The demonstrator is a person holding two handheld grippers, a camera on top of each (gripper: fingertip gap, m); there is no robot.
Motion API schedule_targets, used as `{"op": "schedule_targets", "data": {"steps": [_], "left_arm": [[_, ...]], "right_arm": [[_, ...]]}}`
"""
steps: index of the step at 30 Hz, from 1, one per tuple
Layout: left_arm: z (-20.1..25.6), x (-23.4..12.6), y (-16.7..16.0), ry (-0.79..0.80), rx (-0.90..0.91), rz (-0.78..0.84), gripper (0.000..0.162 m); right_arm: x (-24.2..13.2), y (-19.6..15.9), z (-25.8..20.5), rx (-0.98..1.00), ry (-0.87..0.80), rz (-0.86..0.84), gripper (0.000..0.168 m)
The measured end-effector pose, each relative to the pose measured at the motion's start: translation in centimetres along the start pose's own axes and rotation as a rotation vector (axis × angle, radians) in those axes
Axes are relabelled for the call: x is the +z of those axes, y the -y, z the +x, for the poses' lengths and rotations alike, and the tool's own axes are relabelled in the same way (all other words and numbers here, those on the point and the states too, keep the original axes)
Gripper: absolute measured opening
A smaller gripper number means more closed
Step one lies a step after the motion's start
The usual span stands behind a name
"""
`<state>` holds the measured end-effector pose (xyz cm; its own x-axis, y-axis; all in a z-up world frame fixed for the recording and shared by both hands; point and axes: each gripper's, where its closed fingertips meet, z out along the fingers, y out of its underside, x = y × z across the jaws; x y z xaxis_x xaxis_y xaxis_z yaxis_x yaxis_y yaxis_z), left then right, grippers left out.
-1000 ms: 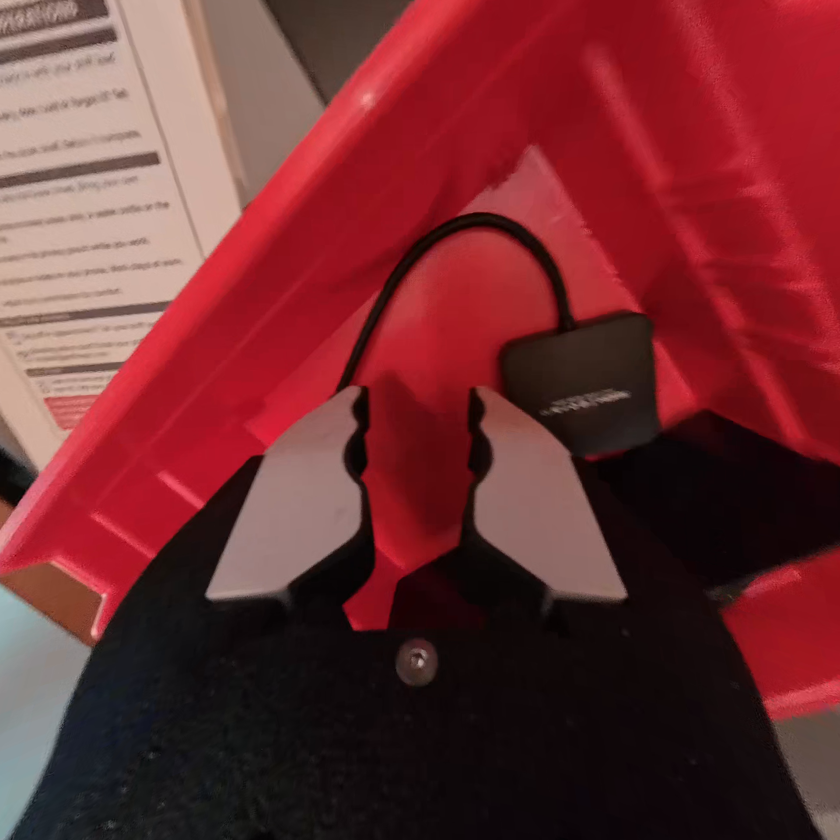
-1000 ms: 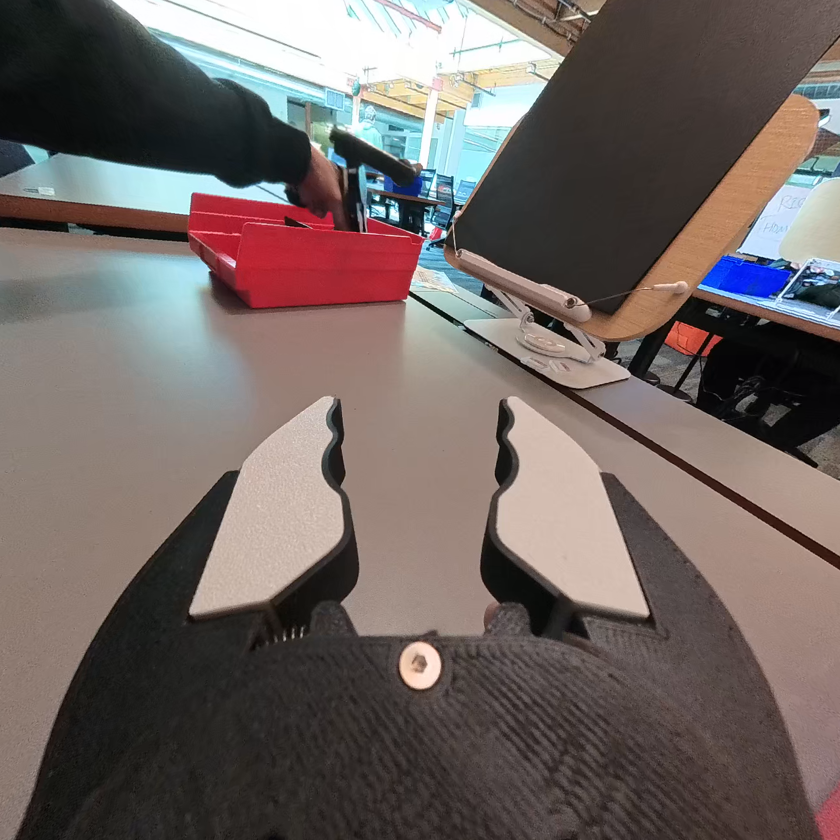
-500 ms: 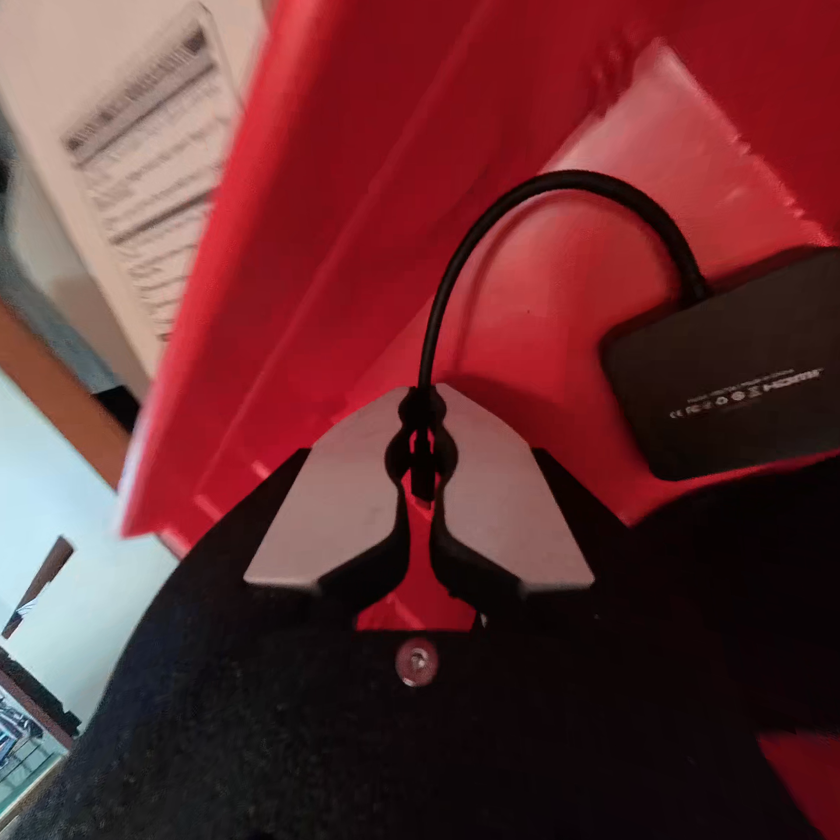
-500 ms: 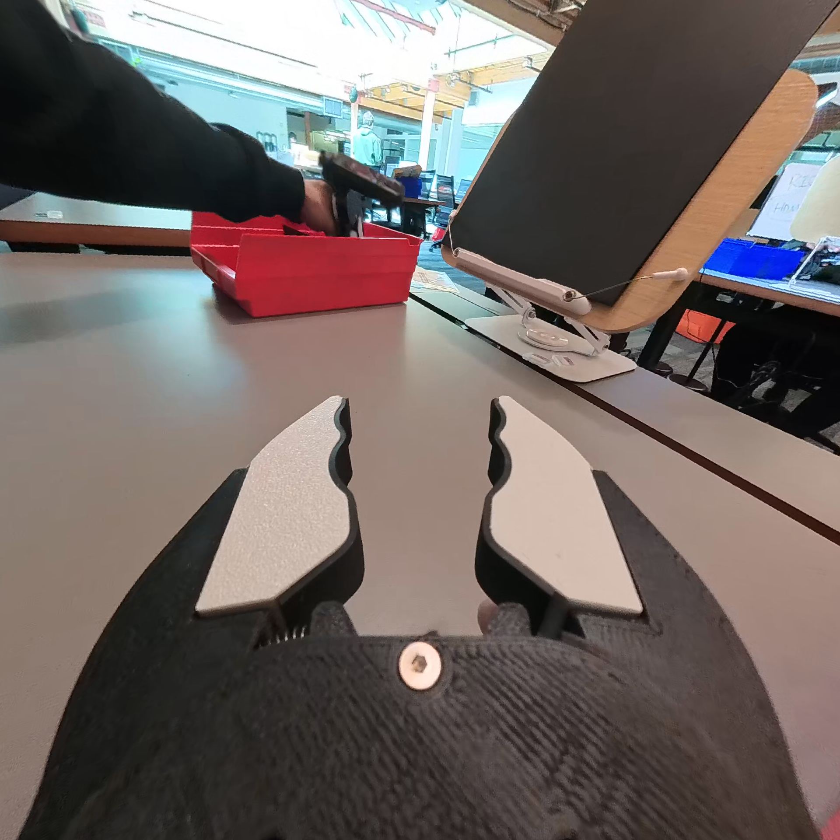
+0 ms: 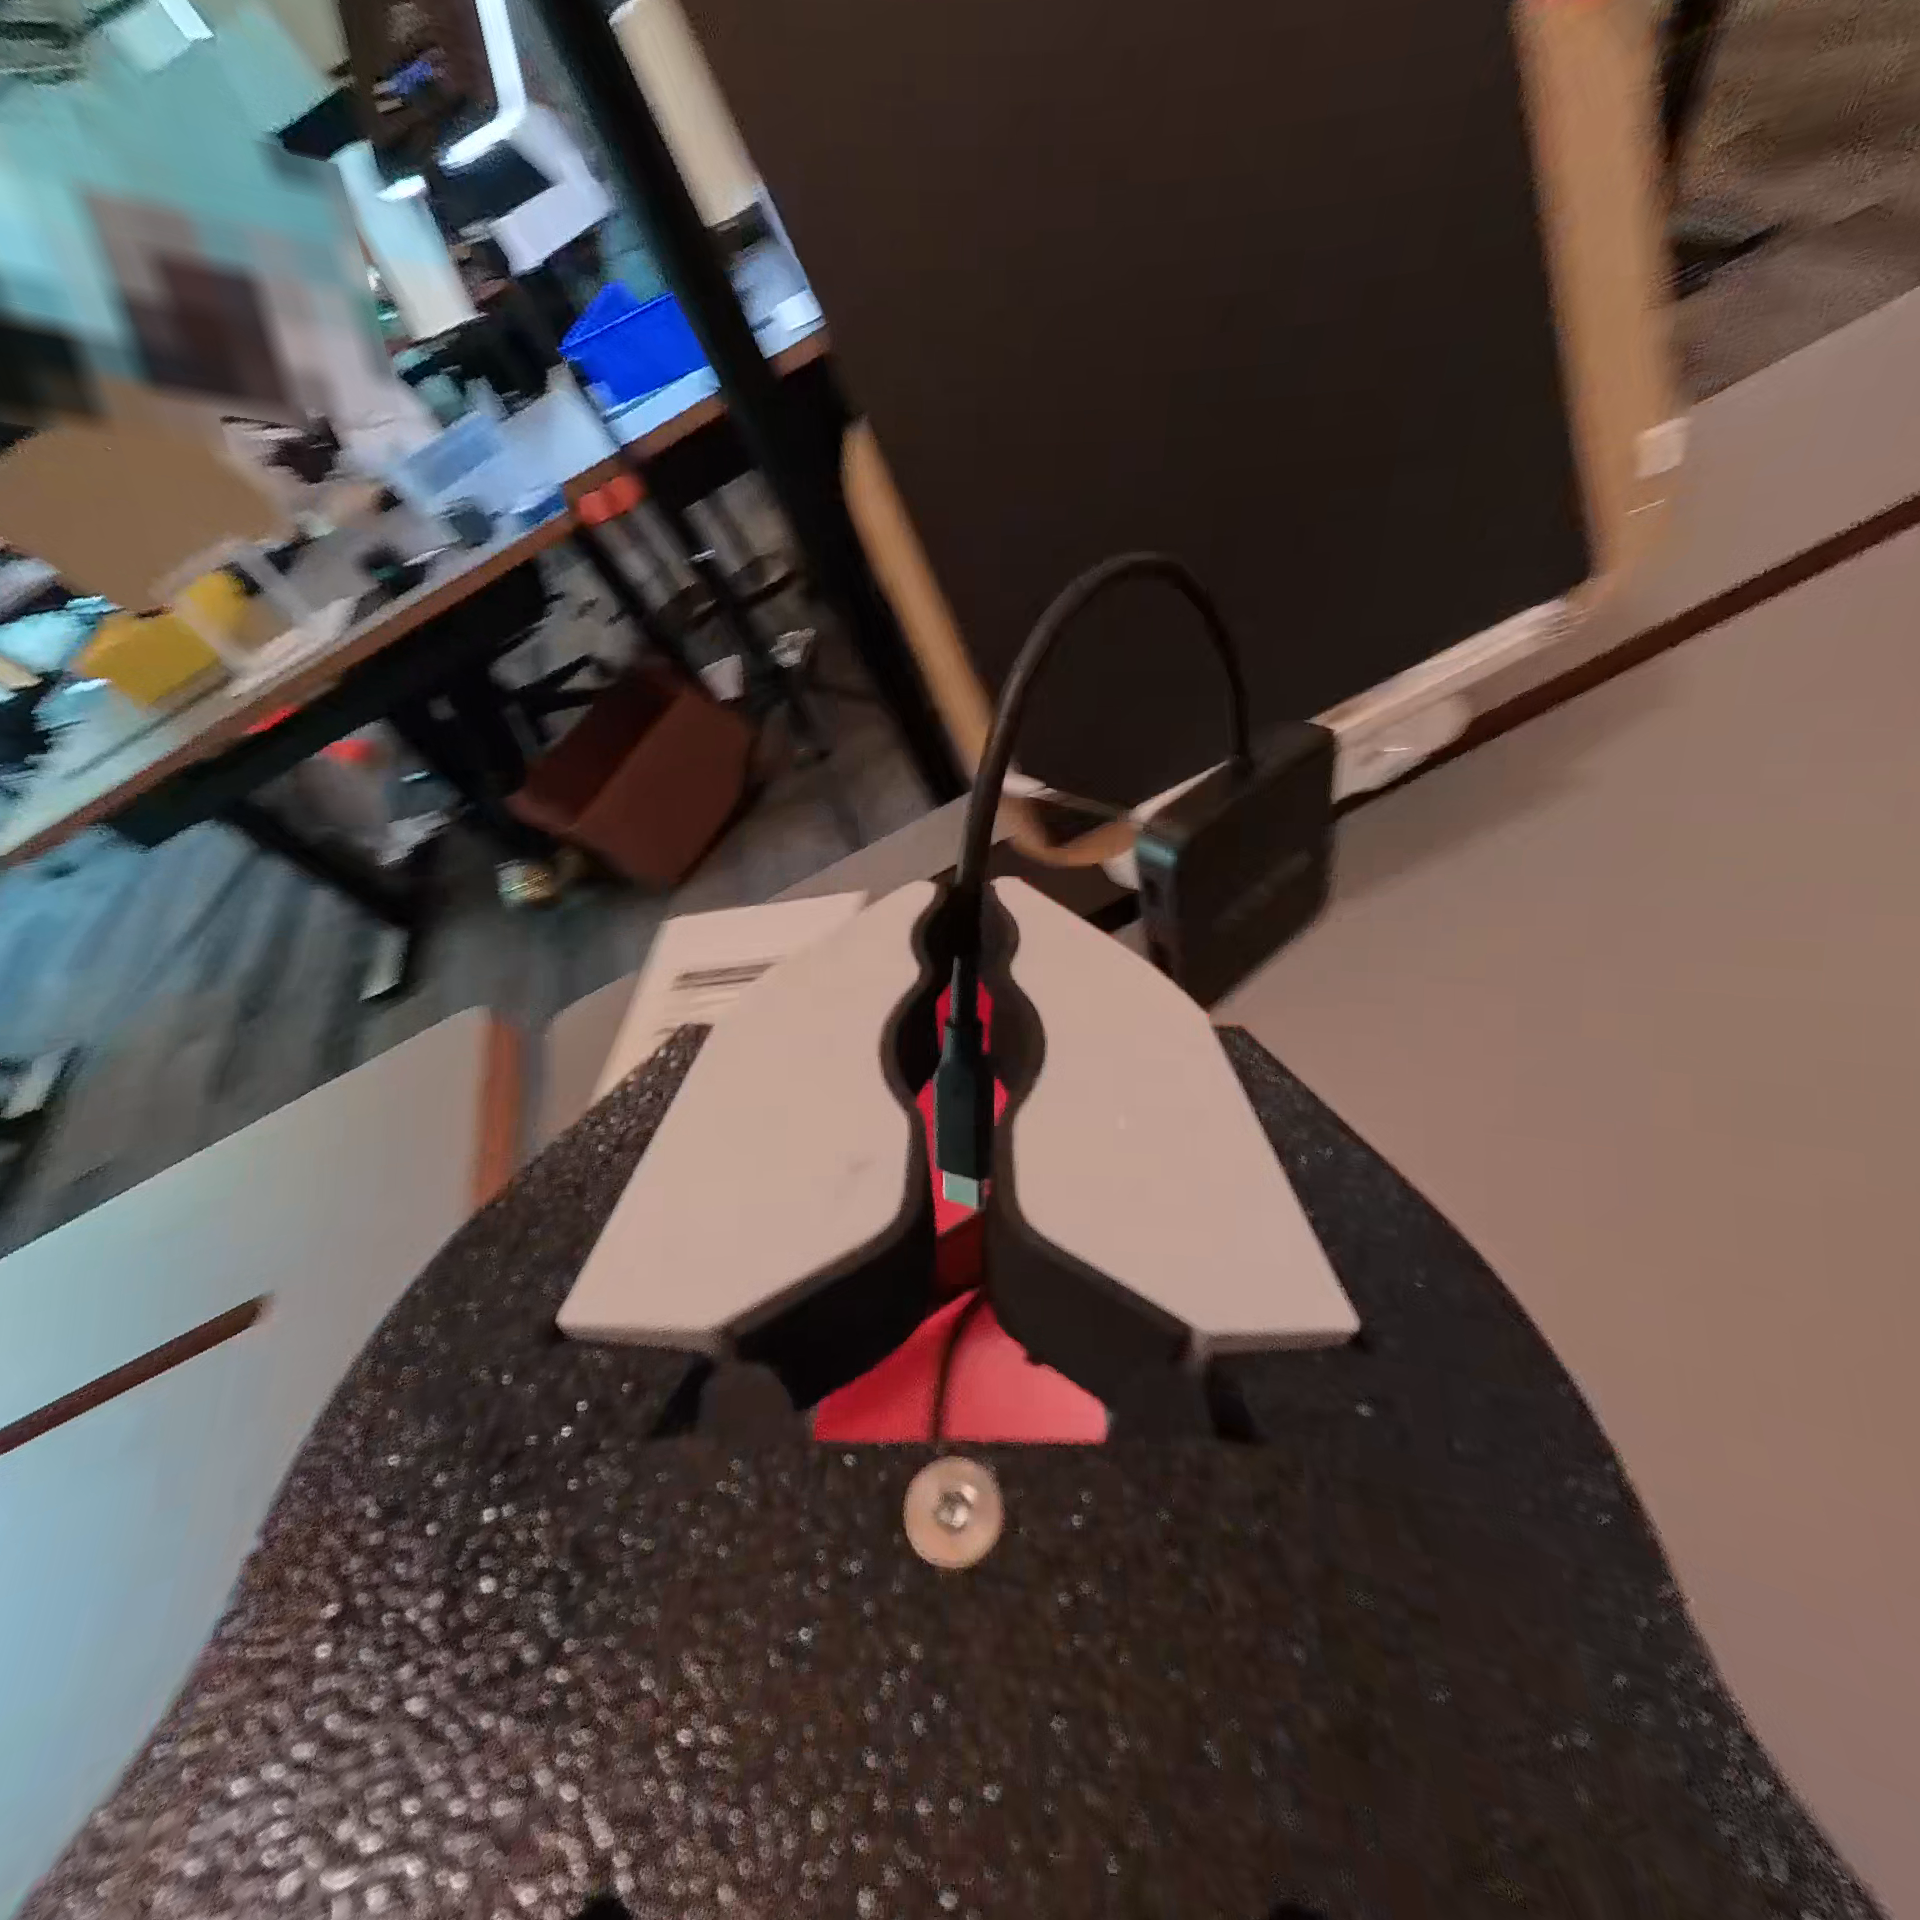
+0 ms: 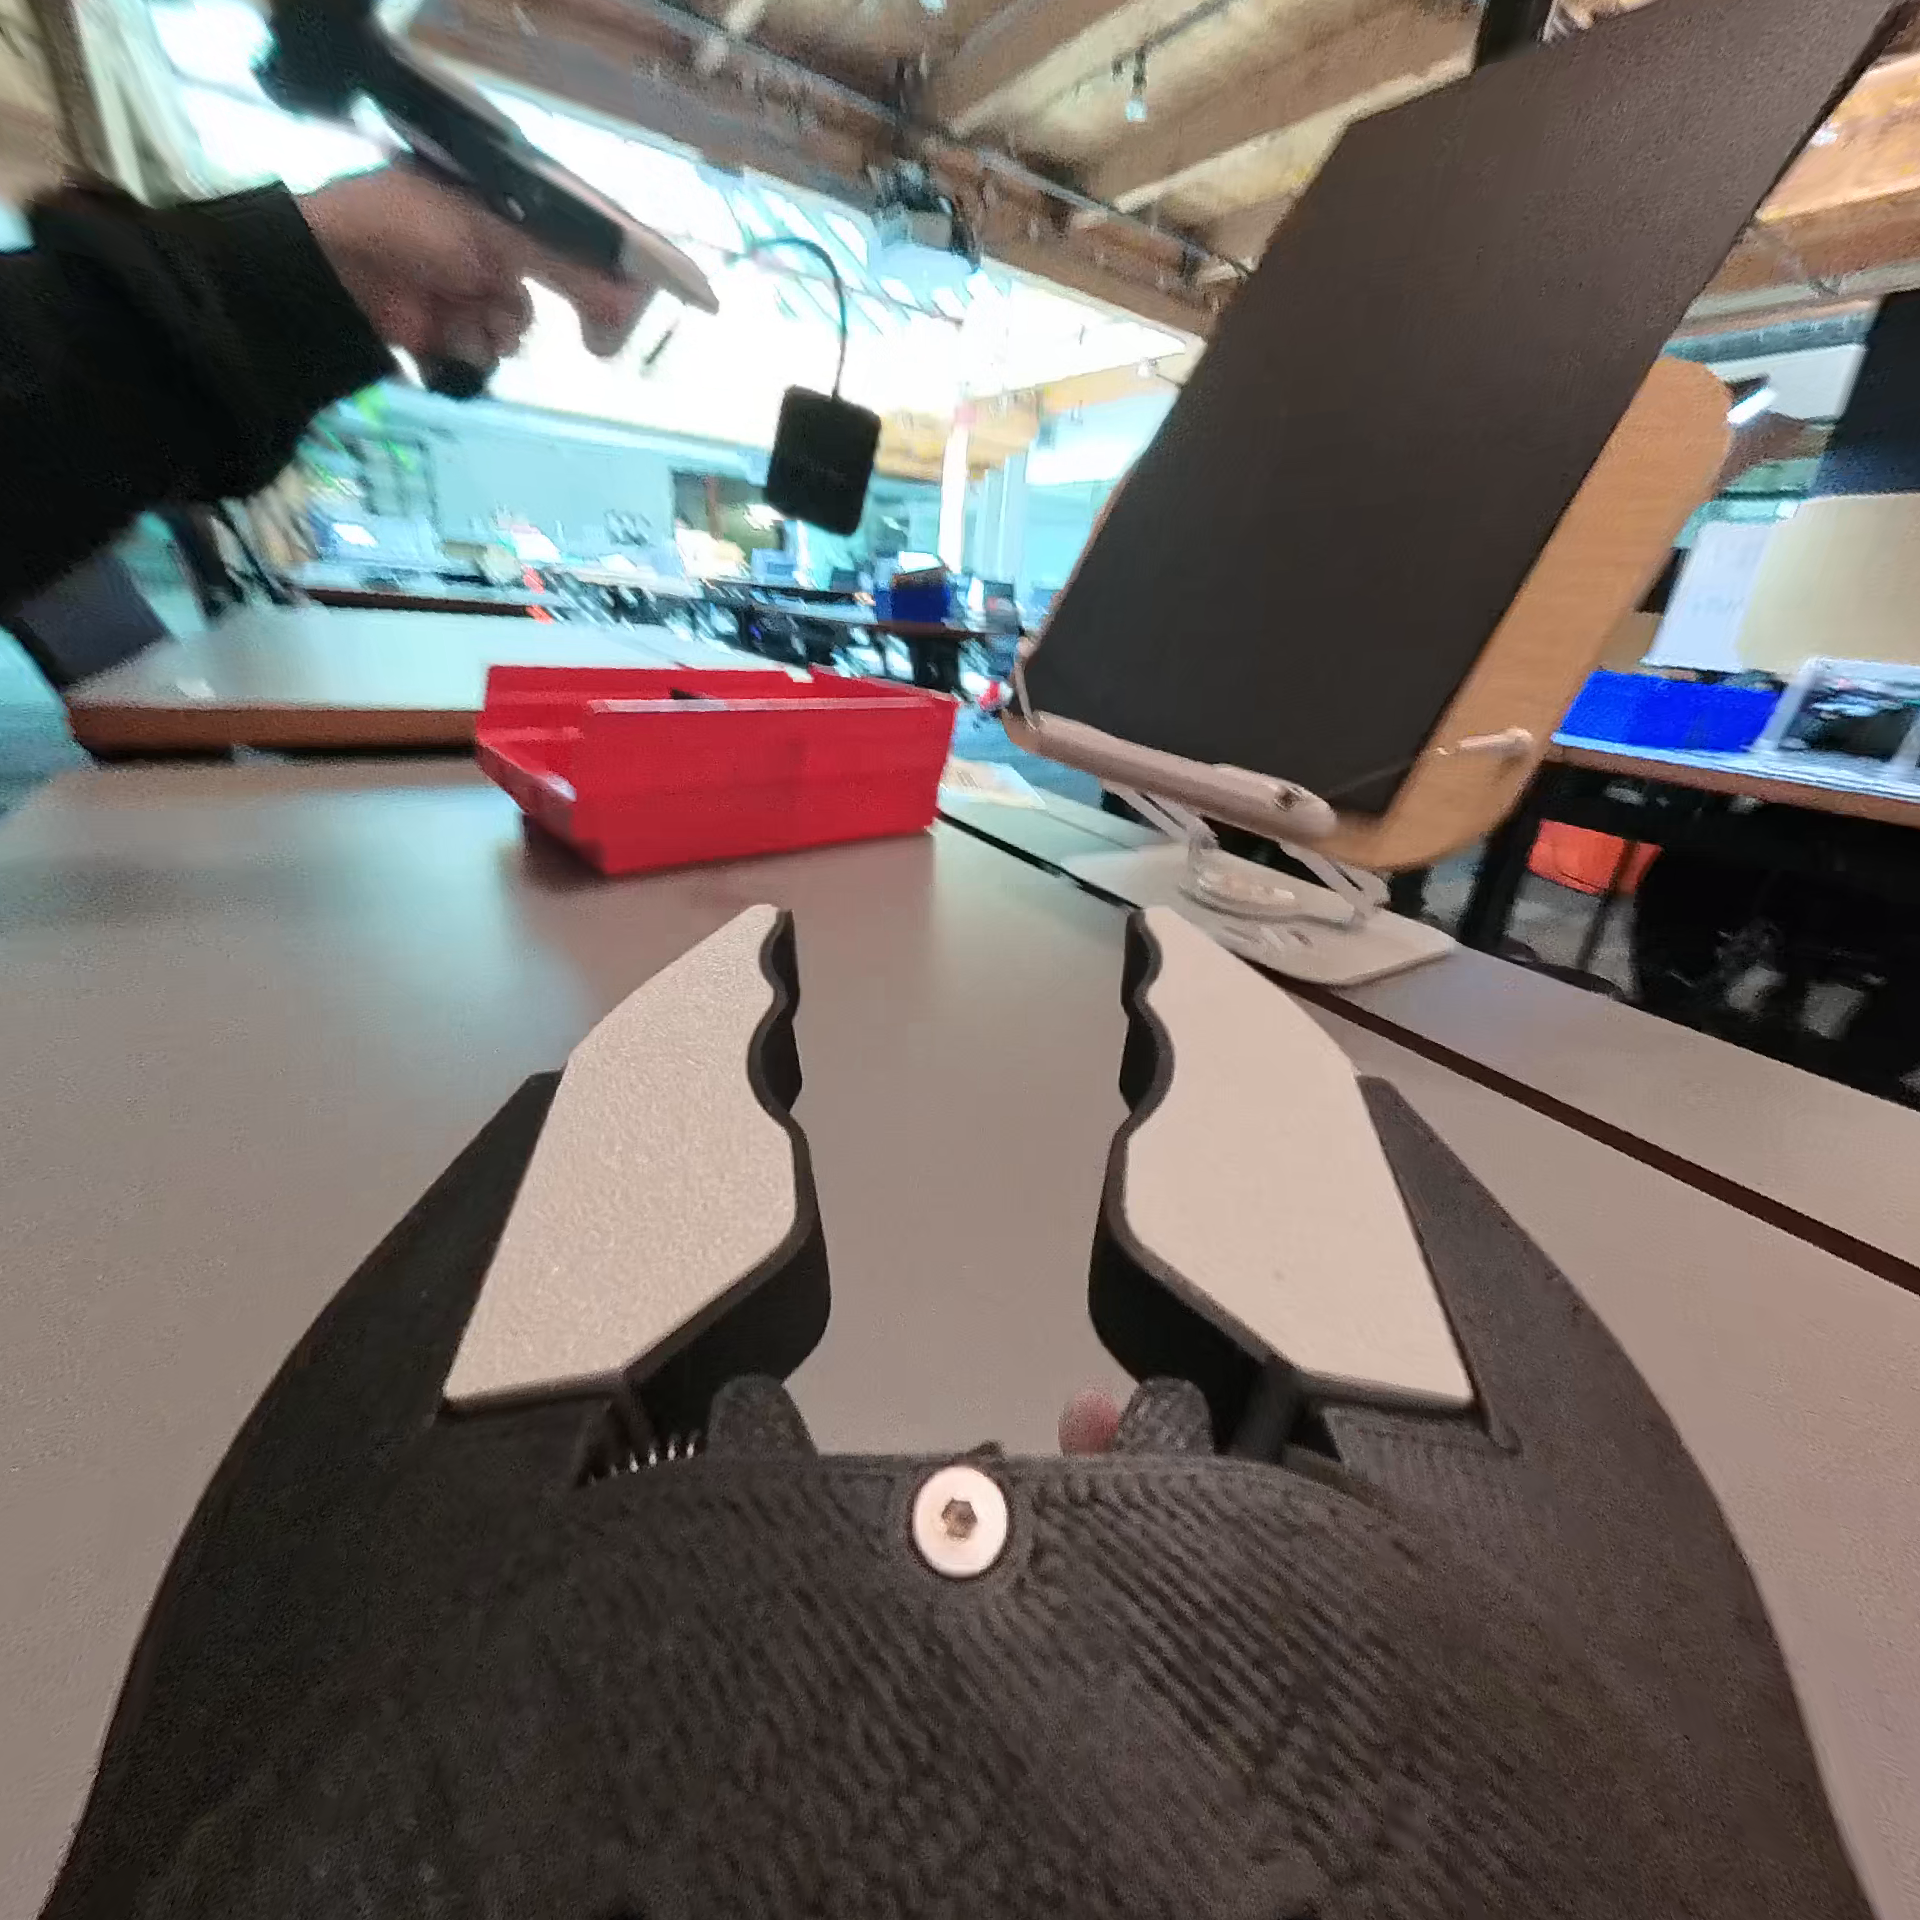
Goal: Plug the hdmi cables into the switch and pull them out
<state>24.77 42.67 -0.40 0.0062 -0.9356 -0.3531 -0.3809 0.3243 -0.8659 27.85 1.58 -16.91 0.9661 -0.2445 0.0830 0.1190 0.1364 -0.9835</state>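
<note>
My left gripper is shut on the short black cable of the black switch box. The switch hangs from that cable in the air above the grey table. The cable's small plug sticks back between the fingers. In the right wrist view the same switch dangles from the left gripper, high above the red bin. My right gripper is open and empty, low over the grey table. No hdmi cables are in view.
A dark tablet in a tan cover leans on a white stand at the right, behind a seam in the table. A sheet of paper lies beyond the left fingertips. Other tables with blue and yellow bins stand farther off.
The left gripper closed on the switch's cable inside the red bin, then lifted it out; the switch now hangs in the air. The right gripper has stayed open in about the same place.
</note>
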Motion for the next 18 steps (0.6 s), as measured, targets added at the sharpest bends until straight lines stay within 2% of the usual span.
{"op": "schedule_targets", "data": {"steps": [6,9,12,16,17,18], "left_arm": [[13.5,-1.8,2.7,-0.313,-0.071,0.129,0.004],[20.0,-2.4,2.3,-0.380,-0.064,0.169,0.003],[25.5,-2.5,1.1,-0.420,-0.028,0.155,0.003],[30.5,-3.2,0.8,-0.483,-0.058,0.190,0.003],[31.1,-3.4,0.8,-0.479,-0.067,0.204,0.003],[31.4,-3.6,1.0,-0.476,-0.089,0.225,0.004]], "right_arm": [[2.6,2.1,-5.0,0.065,0.116,0.140,0.069],[3.5,2.9,-6.0,0.069,0.094,0.164,0.079],[3.4,4.2,-5.8,0.155,0.086,0.241,0.079],[3.8,2.4,-5.8,0.097,0.057,0.143,0.070],[3.6,2.7,-5.9,0.086,0.062,0.162,0.053],[3.2,3.2,-5.9,0.080,0.060,0.192,0.028]]}}
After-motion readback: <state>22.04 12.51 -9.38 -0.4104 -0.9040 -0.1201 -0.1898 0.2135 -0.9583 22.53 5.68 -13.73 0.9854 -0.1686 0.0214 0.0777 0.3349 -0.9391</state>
